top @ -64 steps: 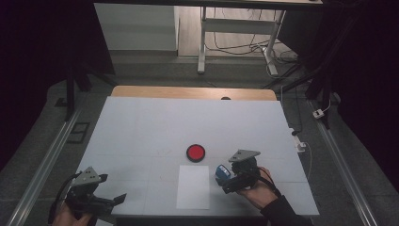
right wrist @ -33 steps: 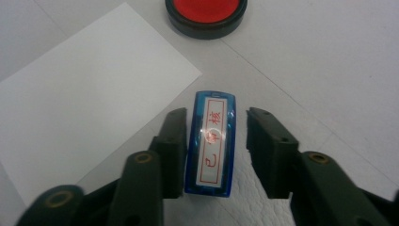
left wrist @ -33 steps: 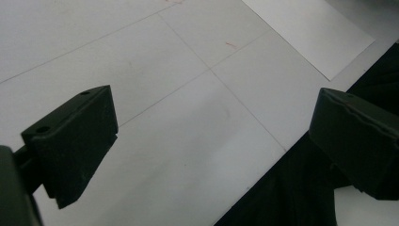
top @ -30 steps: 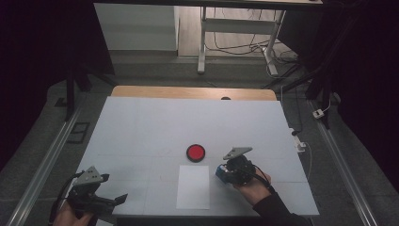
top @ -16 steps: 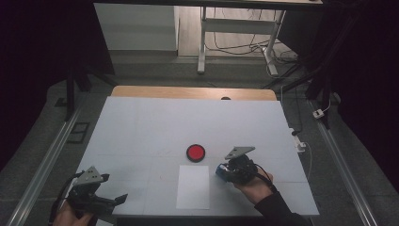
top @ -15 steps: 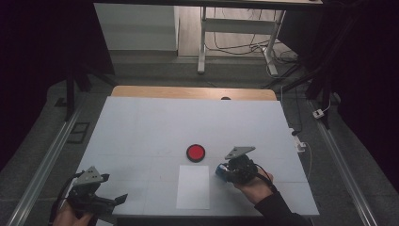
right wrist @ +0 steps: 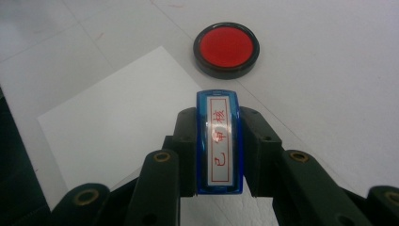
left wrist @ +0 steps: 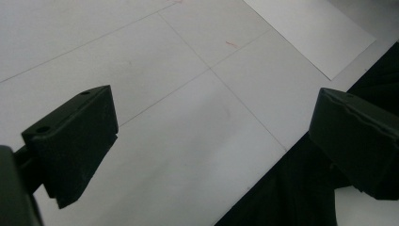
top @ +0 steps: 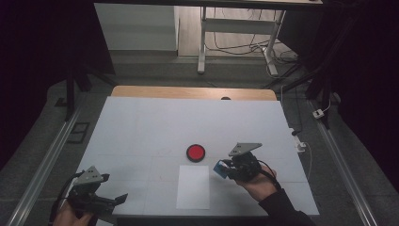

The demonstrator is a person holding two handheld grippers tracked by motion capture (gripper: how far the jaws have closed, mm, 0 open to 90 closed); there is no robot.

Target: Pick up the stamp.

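The right gripper (right wrist: pixel 218 155) clamps a blue plastic stamp with a red-lettered label (right wrist: pixel 219 141), held just off the table, at five o'clock from the round red ink pad (right wrist: pixel 226 48), probably beside the white paper sheet (right wrist: pixel 117 122). The left gripper (left wrist: pixel 211 136) gapes wide, empty.

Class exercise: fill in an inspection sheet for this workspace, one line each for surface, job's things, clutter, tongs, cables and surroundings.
Surface: white table top, faint grid lines, wooden strip along the far edge.
Job's things: blue stamp with red characters; red ink pad; white paper sheet near the front edge.
Clutter: nothing seen.
Tongs: right tongs shut on the blue stamp; left tongs open, holding nothing.
Cables: one trails from the right tongs; others on the floor.
Surroundings: dark room, metal desk legs beyond the table.
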